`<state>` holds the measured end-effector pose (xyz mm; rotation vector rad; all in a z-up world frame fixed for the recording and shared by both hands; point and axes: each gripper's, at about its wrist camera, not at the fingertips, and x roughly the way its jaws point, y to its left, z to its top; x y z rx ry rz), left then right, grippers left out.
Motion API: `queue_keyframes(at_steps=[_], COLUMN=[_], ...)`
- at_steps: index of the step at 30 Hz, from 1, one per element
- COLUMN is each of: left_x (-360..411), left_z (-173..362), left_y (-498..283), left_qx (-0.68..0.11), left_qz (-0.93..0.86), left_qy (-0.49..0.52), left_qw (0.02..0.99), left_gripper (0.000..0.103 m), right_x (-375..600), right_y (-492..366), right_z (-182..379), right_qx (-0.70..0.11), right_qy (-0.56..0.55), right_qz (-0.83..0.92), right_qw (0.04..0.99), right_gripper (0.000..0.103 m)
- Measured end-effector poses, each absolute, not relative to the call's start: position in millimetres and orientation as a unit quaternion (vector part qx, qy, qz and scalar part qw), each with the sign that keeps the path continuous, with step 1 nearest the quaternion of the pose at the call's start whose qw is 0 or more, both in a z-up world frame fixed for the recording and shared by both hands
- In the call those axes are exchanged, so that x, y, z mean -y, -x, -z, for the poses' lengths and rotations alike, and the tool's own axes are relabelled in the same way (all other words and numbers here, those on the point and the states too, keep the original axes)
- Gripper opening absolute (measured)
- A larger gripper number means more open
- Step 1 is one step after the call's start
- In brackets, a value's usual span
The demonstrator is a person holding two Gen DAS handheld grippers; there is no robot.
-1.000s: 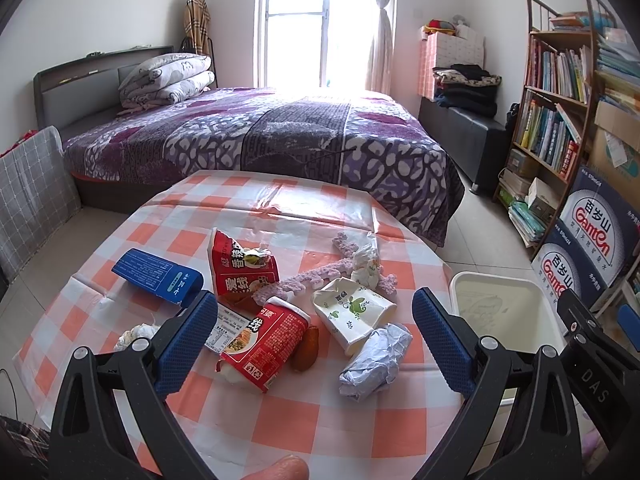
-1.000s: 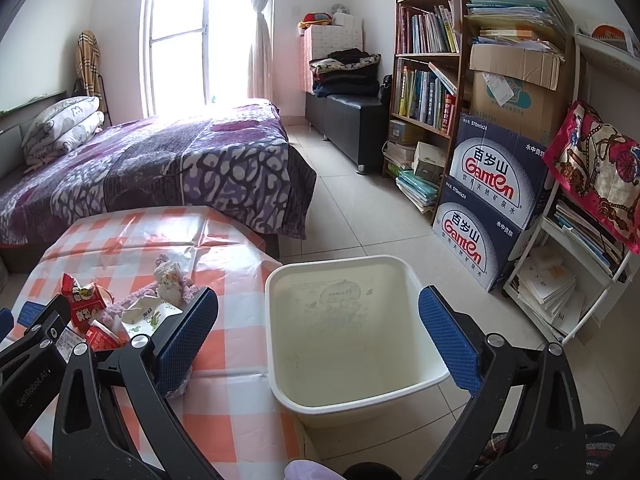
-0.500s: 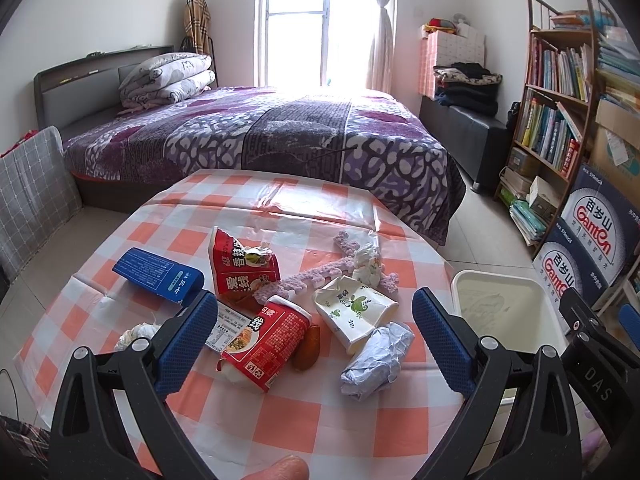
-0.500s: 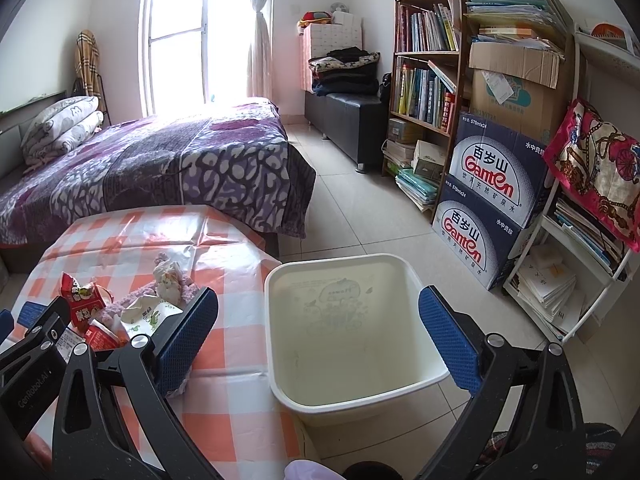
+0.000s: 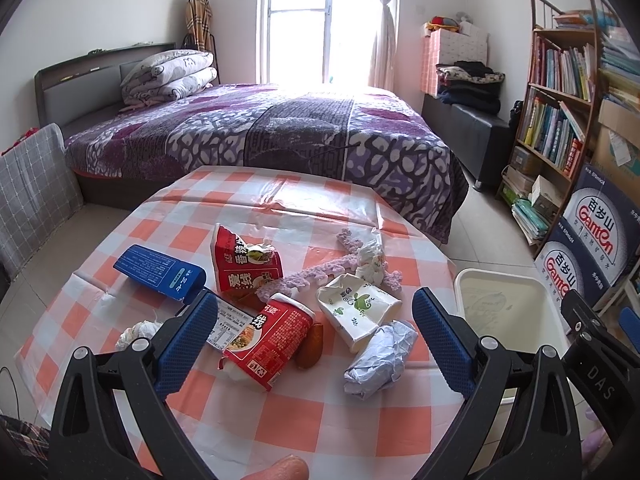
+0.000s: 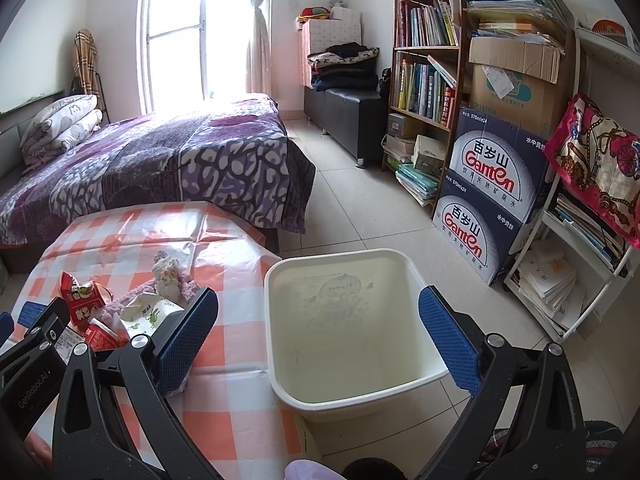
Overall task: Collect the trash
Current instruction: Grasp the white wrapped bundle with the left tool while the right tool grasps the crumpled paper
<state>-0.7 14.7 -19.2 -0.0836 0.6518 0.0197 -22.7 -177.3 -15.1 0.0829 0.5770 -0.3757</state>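
Trash lies on an orange-and-white checked table (image 5: pixel 256 412): a blue box (image 5: pixel 160 274), a torn red packet (image 5: pixel 246 264), a red carton (image 5: pixel 272 338), a brown sausage-like piece (image 5: pixel 311 345), a white-and-green carton (image 5: pixel 356 310), a crumpled silver wrapper (image 5: pixel 380 360), a white crumpled wad (image 5: pixel 136 330) and a purple fuzzy strip (image 5: pixel 320 270). My left gripper (image 5: pixel 316 342) hovers open above the near side of the pile, holding nothing. A cream bin (image 6: pixel 352 328) stands on the floor right of the table. My right gripper (image 6: pixel 318 344) is open over the bin, empty.
A bed with a purple cover (image 5: pixel 280 136) lies behind the table. A bookshelf (image 6: pixel 428 60), stacked water cartons (image 6: pixel 492 196) and a white rack (image 6: pixel 584 248) line the right wall. Tiled floor (image 6: pixel 352 208) is open between bed and shelves. A grey checked chair back (image 5: pixel 32 184) stands at left.
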Motion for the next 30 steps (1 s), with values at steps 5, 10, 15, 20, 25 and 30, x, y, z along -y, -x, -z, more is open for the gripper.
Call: queue_keyframes(at_steps=[5, 10, 15, 20, 25, 30], left_x=[-25.5, -45.5, -84.4, -135.7, -173.4, -191.3], left_z=[26.4, 25.1, 28.0, 53.8, 80.5, 101.1], left_y=[-12.2, -37.2, -71.7, -98.9, -98.6, -94.9], left_qx=[-0.377, -0.415, -0.463, -0.567, -0.631, -0.654], left_qz=[-0.021, -0.037, -0.058, -0.061, -0.05, -0.028], left_qy=[0.054, 0.072, 0.081, 0.078, 0.062, 0.069], left_qw=[0.925, 0.906, 0.881, 0.818, 0.772, 0.753], left_gripper=[0.095, 0.095, 0.095, 0.095, 0.095, 0.095], right_x=[173.6, 173.7, 162.3, 153.7, 150.3, 148.2], right_y=[10.1, -18.3, -52.2, -78.6, -93.5, -99.1], right_z=[24.0, 25.6, 28.6, 40.8, 67.0, 94.7], right_qx=[-0.333, -0.398, -0.466, -0.526, -0.565, -0.592], right_qy=[-0.059, -0.073, -0.079, -0.089, -0.121, -0.174], right_qz=[0.179, 0.155, 0.116, 0.08, 0.06, 0.056], right_qw=[0.924, 0.901, 0.873, 0.842, 0.814, 0.785], right_gripper=[0.096, 0.096, 0.096, 0.096, 0.096, 0.096])
